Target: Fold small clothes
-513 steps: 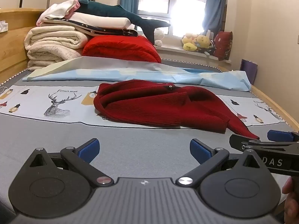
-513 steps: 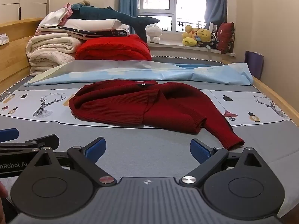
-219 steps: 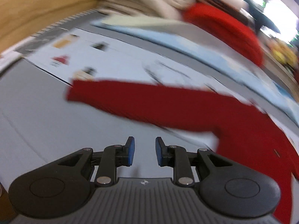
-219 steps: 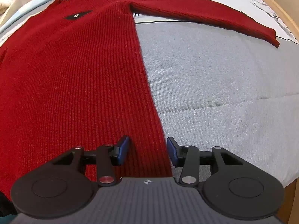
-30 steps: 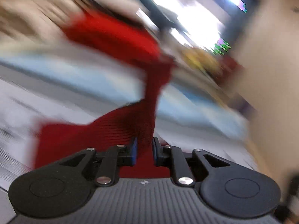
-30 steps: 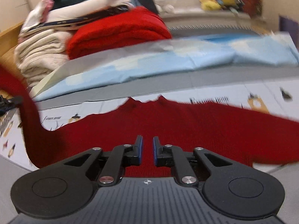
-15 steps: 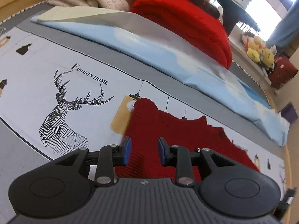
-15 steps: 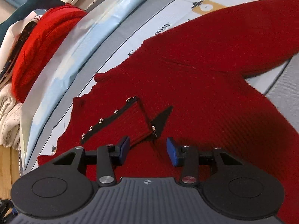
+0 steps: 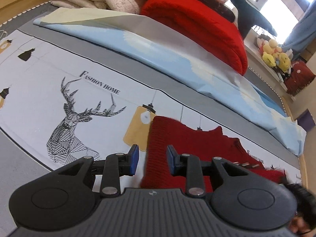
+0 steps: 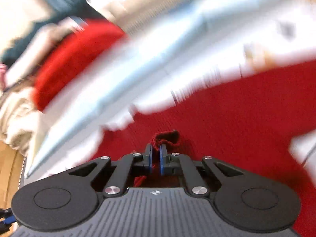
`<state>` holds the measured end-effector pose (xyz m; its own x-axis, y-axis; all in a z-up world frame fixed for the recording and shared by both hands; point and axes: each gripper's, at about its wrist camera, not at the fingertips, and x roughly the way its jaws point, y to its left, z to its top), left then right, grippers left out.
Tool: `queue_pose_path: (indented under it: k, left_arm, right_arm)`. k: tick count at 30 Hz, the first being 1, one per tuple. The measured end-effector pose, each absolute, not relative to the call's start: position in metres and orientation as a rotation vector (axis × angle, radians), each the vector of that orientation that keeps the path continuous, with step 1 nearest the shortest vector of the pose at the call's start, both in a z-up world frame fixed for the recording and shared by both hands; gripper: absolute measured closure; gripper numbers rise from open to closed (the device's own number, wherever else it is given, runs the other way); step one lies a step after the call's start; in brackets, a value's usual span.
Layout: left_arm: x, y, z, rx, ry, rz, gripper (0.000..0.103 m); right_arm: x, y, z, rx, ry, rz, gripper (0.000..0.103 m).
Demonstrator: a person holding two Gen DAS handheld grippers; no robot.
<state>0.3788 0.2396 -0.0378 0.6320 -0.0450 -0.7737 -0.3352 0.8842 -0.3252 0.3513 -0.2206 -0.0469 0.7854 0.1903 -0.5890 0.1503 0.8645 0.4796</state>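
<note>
sweater (image 9: 197, 148): dark red, lying on the printed bedsheet (image 9: 59, 69) | left gripper (image 9: 152, 159): jaws spread, sweater's edge between the pads, neither pad pressing it | right gripper (image 10: 155, 156): jaws pressed together, pinching a fold of sweater (image 10: 237, 118) | right view blurred

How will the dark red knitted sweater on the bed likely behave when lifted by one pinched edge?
The sweater will probably hang limp: its rib knit bunches where the right tool pinches it. It likely won't slip, being coarse. A sleeve may trail.
</note>
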Motion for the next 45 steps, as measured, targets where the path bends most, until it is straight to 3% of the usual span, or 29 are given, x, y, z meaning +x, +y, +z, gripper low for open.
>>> queue_pose_path:
  k: [3, 7, 13, 14, 16, 18, 20, 24, 28, 34, 38, 45]
  left_arm:
    - [0.382, 0.229, -0.043, -0.443, 0.893, 0.152, 0.07]
    - [0.389, 0.208, -0.063, -0.415, 0.956, 0.103, 0.07]
    - [0.4, 0.187, -0.102, -0.366, 1.03, 0.06, 0.07]
    - [0.401, 0.186, -0.112, -0.36, 1.058, 0.07, 0.07]
    - [0.403, 0.186, -0.134, -0.341, 1.125, 0.095, 0.07]
    - [0.403, 0.186, -0.146, -0.307, 1.175, 0.129, 0.071]
    - [0.401, 0.185, -0.14, -0.282, 1.15, 0.132, 0.071]
    - [0.402, 0.18, -0.124, -0.268, 1.05, 0.098, 0.071]
    - [0.404, 0.178, -0.151, -0.25, 1.162, 0.143, 0.069]
    - [0.401, 0.16, -0.129, -0.178, 1.056, 0.125, 0.069]
    - [0.403, 0.157, -0.152, -0.175, 1.161, 0.137, 0.069]
    - [0.397, 0.14, -0.128, -0.112, 1.095, 0.121, 0.067]
  right_arm:
    - [0.341, -0.242, -0.029, 0.48, 0.623, -0.047, 0.096]
    - [0.357, -0.285, -0.085, 0.565, 0.924, -0.249, 0.095]
    - [0.356, -0.284, -0.083, 0.543, 0.817, -0.171, 0.092]
    - [0.361, -0.284, -0.086, 0.565, 0.81, -0.114, 0.089]
    - [0.37, -0.286, -0.101, 0.582, 0.89, -0.06, 0.072]
    - [0.378, -0.289, -0.121, 0.559, 1.024, -0.104, 0.072]
    - [0.375, -0.298, -0.123, 0.624, 1.015, -0.131, 0.077]
    - [0.377, -0.306, -0.096, 0.562, 0.956, -0.111, 0.07]
    - [0.366, -0.334, -0.073, 0.569, 0.914, -0.152, 0.068]
    - [0.346, -0.378, -0.057, 0.549, 0.879, -0.189, 0.065]
    - [0.328, -0.403, -0.047, 0.526, 0.843, -0.206, 0.062]
    - [0.305, -0.47, -0.052, 0.559, 0.813, -0.313, 0.061]
